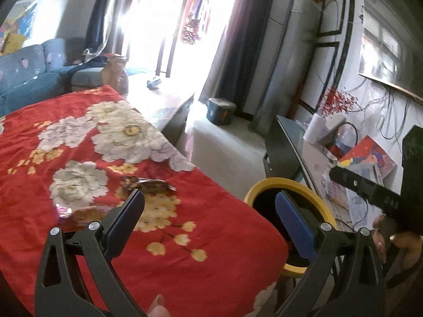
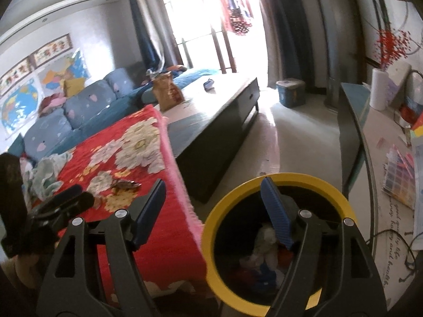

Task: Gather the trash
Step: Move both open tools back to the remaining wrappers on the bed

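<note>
A dark crumpled wrapper (image 1: 148, 183) lies on the red flowered cloth (image 1: 185, 264); it also shows in the right wrist view (image 2: 125, 185). A pink and orange wrapper (image 1: 79, 211) lies left of my left finger. My left gripper (image 1: 211, 198) is open and empty, just short of the dark wrapper. A yellow-rimmed bin (image 2: 264, 182) holding trash stands beside the table; it also shows in the left wrist view (image 1: 264, 183). My right gripper (image 2: 212, 186) is open and empty above the bin's rim. The right gripper body (image 1: 370, 187) shows at the right in the left wrist view.
A dark low table (image 2: 224, 111) with a brown bag (image 2: 169, 92) stands beyond the cloth. A blue sofa (image 2: 79, 111) runs along the left. A glass-topped side table (image 2: 383, 158) with papers and a paper roll (image 2: 379, 89) is on the right. A blue box (image 2: 290, 92) sits on the floor.
</note>
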{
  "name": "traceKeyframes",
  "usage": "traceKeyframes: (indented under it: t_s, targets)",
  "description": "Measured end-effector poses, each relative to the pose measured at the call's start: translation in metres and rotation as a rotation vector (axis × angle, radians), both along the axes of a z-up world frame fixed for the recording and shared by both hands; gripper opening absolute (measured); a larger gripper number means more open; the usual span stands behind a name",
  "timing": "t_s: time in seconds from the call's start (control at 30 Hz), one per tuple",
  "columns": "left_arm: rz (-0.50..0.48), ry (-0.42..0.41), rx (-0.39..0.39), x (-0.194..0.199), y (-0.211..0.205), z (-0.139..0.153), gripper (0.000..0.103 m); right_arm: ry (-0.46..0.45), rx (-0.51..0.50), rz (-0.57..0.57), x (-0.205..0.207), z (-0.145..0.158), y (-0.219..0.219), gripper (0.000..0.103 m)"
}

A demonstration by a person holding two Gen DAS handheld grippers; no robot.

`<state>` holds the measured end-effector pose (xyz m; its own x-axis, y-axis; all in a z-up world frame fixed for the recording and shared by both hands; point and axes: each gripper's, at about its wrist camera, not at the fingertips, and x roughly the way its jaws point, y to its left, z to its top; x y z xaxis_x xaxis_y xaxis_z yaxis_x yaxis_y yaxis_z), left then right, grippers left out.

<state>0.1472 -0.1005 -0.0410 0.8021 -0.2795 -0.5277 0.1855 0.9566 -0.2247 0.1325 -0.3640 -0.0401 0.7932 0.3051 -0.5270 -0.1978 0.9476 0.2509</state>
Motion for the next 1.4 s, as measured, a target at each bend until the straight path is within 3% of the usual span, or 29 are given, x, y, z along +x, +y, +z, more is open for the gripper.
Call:
traceKeyframes:
  t_s: [0.63,1.03,1.3,1.4]
  targets:
    - [0.205,-0.005,-0.060,-0.006,0.088,-0.003,0.096,0.013,-0.099,0.234,0.002,-0.006,0.086,0.068]
    - [0.319,0.069,-0.090,-0.003,0.143,-0.024,0.096,0.031,-0.248,0.395,0.050,-0.026,0.158,0.068]
    - [0.321,0.152,-0.195,0.008,0.167,-0.051,0.095,0.068,-0.362,0.486,0.081,-0.053,0.201,0.068]
    - [0.302,0.179,-0.242,0.013,0.170,-0.060,0.085,0.087,-0.382,0.493,0.093,-0.060,0.209,0.068]
